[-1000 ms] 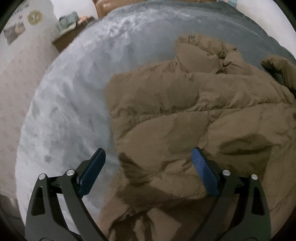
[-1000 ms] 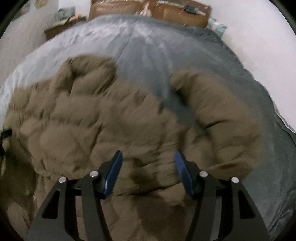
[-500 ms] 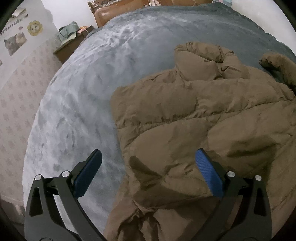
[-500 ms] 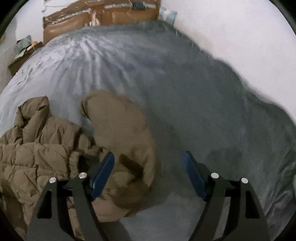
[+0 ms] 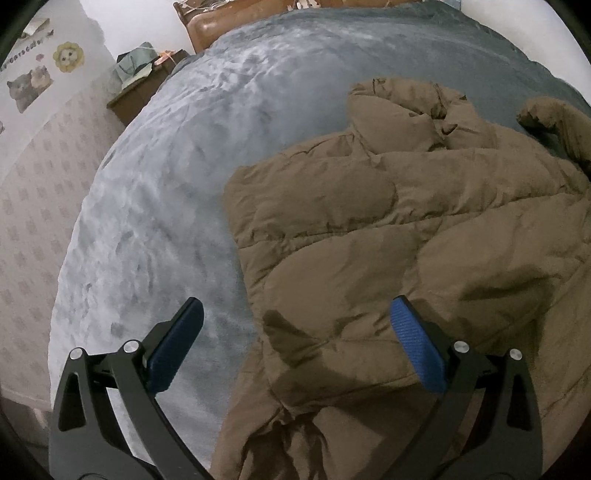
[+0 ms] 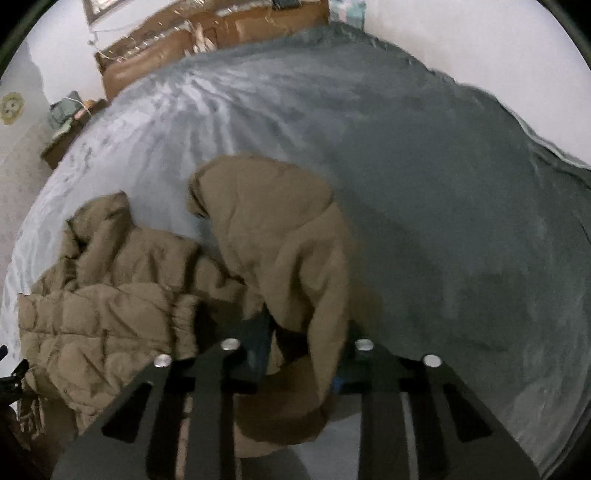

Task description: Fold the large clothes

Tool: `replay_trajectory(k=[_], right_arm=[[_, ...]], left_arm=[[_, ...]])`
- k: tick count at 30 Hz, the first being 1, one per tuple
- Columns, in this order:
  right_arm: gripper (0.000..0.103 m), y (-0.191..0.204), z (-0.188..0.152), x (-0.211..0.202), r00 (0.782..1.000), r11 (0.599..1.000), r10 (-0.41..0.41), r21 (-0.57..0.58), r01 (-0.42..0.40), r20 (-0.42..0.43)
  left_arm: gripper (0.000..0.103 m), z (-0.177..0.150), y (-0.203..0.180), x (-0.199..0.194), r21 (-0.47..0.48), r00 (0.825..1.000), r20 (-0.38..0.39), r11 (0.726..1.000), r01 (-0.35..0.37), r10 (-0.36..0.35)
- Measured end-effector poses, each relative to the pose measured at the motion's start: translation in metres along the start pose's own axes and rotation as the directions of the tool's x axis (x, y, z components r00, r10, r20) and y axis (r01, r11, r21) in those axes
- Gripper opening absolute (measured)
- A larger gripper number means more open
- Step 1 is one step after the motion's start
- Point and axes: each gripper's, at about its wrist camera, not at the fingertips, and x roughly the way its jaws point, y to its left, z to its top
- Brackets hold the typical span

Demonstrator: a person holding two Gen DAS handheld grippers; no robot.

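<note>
A brown quilted jacket [image 5: 388,229] lies crumpled on a grey-blue blanket [image 5: 166,184]. My left gripper [image 5: 295,306] hovers open over the jacket's left edge, one blue pad above the blanket and the other above the fabric, gripping nothing. In the right wrist view the jacket's body [image 6: 110,310] is at the lower left. Its sleeve [image 6: 280,229] runs from the blanket [image 6: 443,184] down into my right gripper [image 6: 306,328]. That gripper's jaws are closing, with the sleeve's near end bunched between them and pressed by the pads, which the fabric mostly hides.
A brown padded headboard [image 5: 236,22] stands at the far end of the bed. A dark nightstand [image 5: 144,88] with cloth items on it sits by the left wall, which carries animal stickers [image 5: 66,55]. A white wall [image 6: 480,44] borders the bed's right side.
My right gripper swung right, off the jacket's body to the sleeve, opened wider, then closed on the sleeve's end. The left gripper stayed put, jaws slightly wider.
</note>
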Motion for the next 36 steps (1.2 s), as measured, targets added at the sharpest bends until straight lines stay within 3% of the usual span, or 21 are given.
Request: replay_trajectory(k=[5, 7, 11, 14, 17, 20, 23, 25, 27, 30, 36], right_arm=[[0.014, 0.029, 0.0, -0.034, 0.991, 0.996, 0.085, -0.039, -0.081, 0.107], [0.014, 0.049, -0.004, -0.052, 0.974, 0.984, 0.167, -0.089, -0.154, 0.156], [0.014, 0.096, -0.02, -0.072, 0.951, 0.95, 0.262, -0.216, -0.225, 0.164], [0.014, 0.135, -0.043, -0.07, 0.944, 0.906, 0.315, -0.327, -0.269, 0.099], [0.014, 0.169, -0.072, -0.052, 0.957, 0.866, 0.29, -0.428, -0.259, 0.007], [0.015, 0.192, -0.104, -0.021, 0.977, 0.835, 0.197, -0.508, -0.212, -0.084], [0.015, 0.195, -0.121, 0.001, 0.984, 0.839, 0.135, -0.516, -0.175, -0.115], [0.017, 0.192, -0.119, 0.001, 0.981, 0.856, 0.143, -0.481, -0.188, -0.13], [0.024, 0.192, -0.113, -0.003, 0.977, 0.864, 0.148, -0.46, -0.203, -0.154], [0.062, 0.184, -0.098, -0.022, 0.968, 0.869, 0.2, -0.429, -0.247, -0.151], [0.063, 0.177, -0.058, -0.048, 0.968, 0.9, 0.235, -0.355, -0.252, -0.09]], left_arm=[[0.1, 0.002, 0.002, -0.001, -0.015, 1.0, 0.008, 1.0, 0.008, -0.007], [0.1, -0.001, 0.007, -0.007, -0.023, 1.0, 0.016, 1.0, 0.014, -0.014], [0.1, -0.004, 0.011, -0.012, -0.031, 1.0, 0.025, 0.999, 0.012, -0.011], [0.1, -0.007, 0.015, -0.015, -0.042, 1.0, 0.026, 0.999, 0.004, -0.003], [0.1, -0.01, 0.022, -0.018, -0.069, 1.0, 0.021, 0.998, 0.015, -0.014], [0.1, -0.015, 0.027, -0.018, -0.087, 1.0, 0.008, 0.996, 0.022, -0.022], [0.1, -0.021, 0.029, -0.018, -0.08, 1.0, -0.003, 0.997, 0.01, -0.01], [0.1, -0.023, 0.029, -0.016, -0.068, 1.0, -0.01, 0.998, -0.002, 0.001], [0.1, -0.024, 0.029, -0.013, -0.058, 1.0, -0.016, 0.998, -0.014, 0.013], [0.1, -0.024, 0.029, -0.01, -0.055, 1.0, -0.022, 0.998, -0.019, 0.018], [0.1, -0.02, 0.036, -0.005, -0.061, 1.0, -0.028, 0.998, -0.012, 0.01]])
